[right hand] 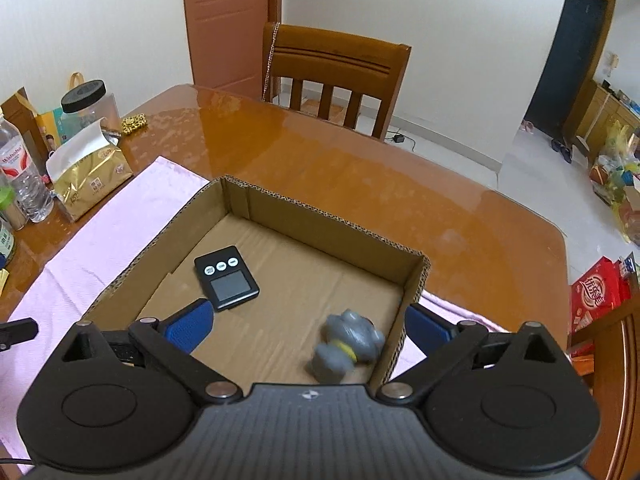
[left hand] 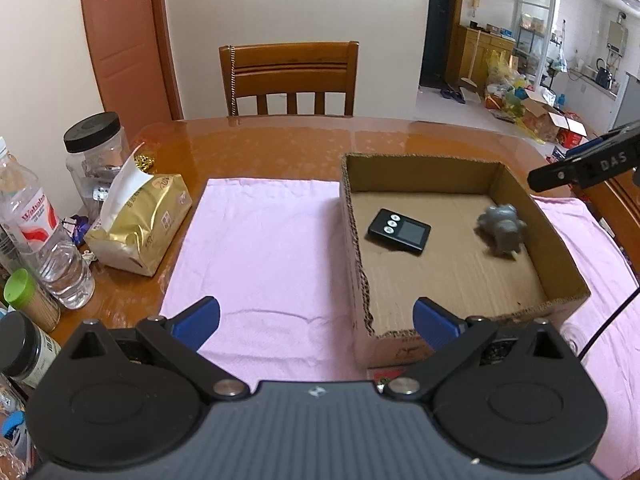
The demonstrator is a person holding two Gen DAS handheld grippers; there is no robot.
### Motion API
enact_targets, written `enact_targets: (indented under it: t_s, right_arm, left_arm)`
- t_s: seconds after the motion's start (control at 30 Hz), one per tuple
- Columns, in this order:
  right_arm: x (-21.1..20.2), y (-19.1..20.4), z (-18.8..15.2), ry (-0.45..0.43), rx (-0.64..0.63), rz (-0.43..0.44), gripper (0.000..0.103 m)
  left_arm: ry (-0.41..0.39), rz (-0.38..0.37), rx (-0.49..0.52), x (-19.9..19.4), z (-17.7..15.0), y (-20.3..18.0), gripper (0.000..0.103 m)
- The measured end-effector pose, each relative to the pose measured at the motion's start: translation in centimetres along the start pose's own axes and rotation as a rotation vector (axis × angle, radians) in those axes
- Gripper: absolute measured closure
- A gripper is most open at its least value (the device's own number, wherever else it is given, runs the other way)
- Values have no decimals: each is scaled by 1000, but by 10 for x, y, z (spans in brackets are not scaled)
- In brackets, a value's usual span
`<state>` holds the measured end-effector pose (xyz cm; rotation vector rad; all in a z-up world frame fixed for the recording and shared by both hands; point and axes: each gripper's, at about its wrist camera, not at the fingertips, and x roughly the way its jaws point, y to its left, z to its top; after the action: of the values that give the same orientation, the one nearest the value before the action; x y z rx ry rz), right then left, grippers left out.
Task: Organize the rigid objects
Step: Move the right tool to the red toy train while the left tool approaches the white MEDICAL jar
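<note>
A glossy wooden worktop [left hand: 280, 140] carries a pink cloth [left hand: 260, 248] and an open cardboard box [left hand: 516, 196]. Inside lie a black timer [left hand: 399, 231] and, right of it, a blurred grey toy [right hand: 348, 344]. Tissue pack [left hand: 140, 224] and bottle [left hand: 36, 232] stand left. Both the left gripper [left hand: 316, 320] and right gripper [right hand: 308, 328] gape empty.

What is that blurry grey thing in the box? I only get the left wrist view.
Observer: A grey toy. The right wrist view shows a yellow band around it.
Operator: Is the right tool holding it?
Observer: No. The right tool is wide open, and its pads are clear of the toy.
Operator: Where are its fingers?
Observer: One blue finger is over the cardboard box. The other is outside its right wall.
</note>
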<state>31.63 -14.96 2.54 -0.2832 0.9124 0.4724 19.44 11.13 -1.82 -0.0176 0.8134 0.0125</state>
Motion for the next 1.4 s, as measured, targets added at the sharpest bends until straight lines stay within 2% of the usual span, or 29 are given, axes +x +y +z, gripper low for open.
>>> enact_targets:
  t_s: [0.3,0.63,0.77,0.93,1.17,1.4]
  right_arm:
    - [-33,12,-43,-18,56,-27,0]
    - [-66,21,-125,18,194,-117,0]
    - [-46,20,-163,128,281,-132,0]
    - [-7,17,-185,212,424,-106,0]
    - [29,20,-197,292,460,-167,0]
    - [21,10,-220,323,432,-211,0]
  left_arm:
    - [5,-24,29,-10,-18,-8,1]
    - [11,-11,49,-20,-42,-9,1]
    - [32,-23,46,-18,-49,-10,1]
    - [40,-31,55,-18,-51,-14,1]
    - [46,-33,75,-19,-53,-20,1]
    - [66,-54,96,-15,-56,-22,1]
